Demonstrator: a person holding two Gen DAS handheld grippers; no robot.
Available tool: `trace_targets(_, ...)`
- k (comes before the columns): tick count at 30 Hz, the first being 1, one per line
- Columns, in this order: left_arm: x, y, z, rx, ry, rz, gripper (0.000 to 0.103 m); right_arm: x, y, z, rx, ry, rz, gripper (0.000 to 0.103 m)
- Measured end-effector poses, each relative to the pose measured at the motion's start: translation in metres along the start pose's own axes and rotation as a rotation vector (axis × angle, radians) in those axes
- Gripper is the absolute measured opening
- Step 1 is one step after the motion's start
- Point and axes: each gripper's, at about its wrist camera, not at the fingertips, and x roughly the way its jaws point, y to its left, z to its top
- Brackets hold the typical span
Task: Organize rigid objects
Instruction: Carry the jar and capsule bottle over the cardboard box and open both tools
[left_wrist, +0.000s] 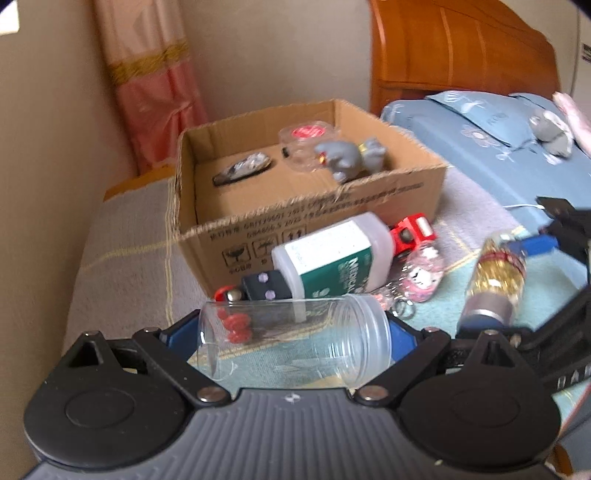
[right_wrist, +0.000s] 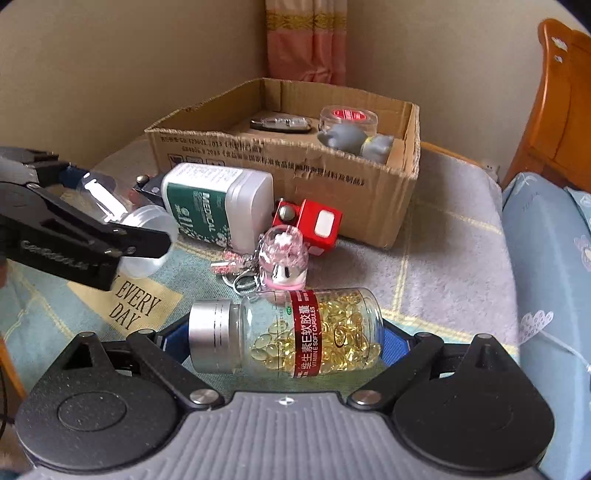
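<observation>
Left tongs (left_wrist: 295, 332) clamped endwise on clear plastic jar (left_wrist: 295, 338), held crosswise, lifted above blanket (left_wrist: 122, 258). Right tongs (right_wrist: 286, 332) clamped on vitamin capsule bottle (right_wrist: 288, 332), silver cap leftward. Cardboard box (right_wrist: 295, 162) beyond, containing grey figurine (right_wrist: 354, 140) and red-lidded jar (right_wrist: 349, 118). White medical bottle (right_wrist: 218, 203), red toy (right_wrist: 310, 221), pink keychain (right_wrist: 284, 258) lying just before box.

Soft daylight, motion blur in left view, fisheye-bent edges
</observation>
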Motion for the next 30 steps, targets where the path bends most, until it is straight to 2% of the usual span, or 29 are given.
trace_targets(6, -0.022, 0.002, 0.024, 0.055, -0.055, -0.015, 0.096, -0.025, -0.012, 0.02, -0.008, -0.047, 0.039, 0.098)
trace_targets(10, -0.021, 0.006, 0.049, 0.08, -0.096, 0.0, 0.096, -0.034, -0.015, 0.035, -0.024, -0.086, 0.035, 0.098)
trace_targets(15, -0.002, 0.017, 0.086, 0.097, -0.137, 0.033, 0.096, -0.037, -0.02, 0.052, -0.022, -0.126, 0.022, 0.098)
trace_targets(20, 0.032, 0.024, 0.116, 0.09, -0.132, 0.064, 0.096, -0.04, -0.024, 0.066, -0.003, -0.163, 0.019, 0.098)
trace_targets(25, 0.054, 0.029, 0.13, 0.092, -0.158, 0.134, 0.098, -0.04, -0.025, 0.074, -0.009, -0.173, 0.01, 0.098)
trace_targets(30, 0.059, 0.039, 0.128, 0.051, -0.126, 0.13, 0.099, -0.041, -0.026, 0.08, -0.015, -0.184, 0.004, 0.098)
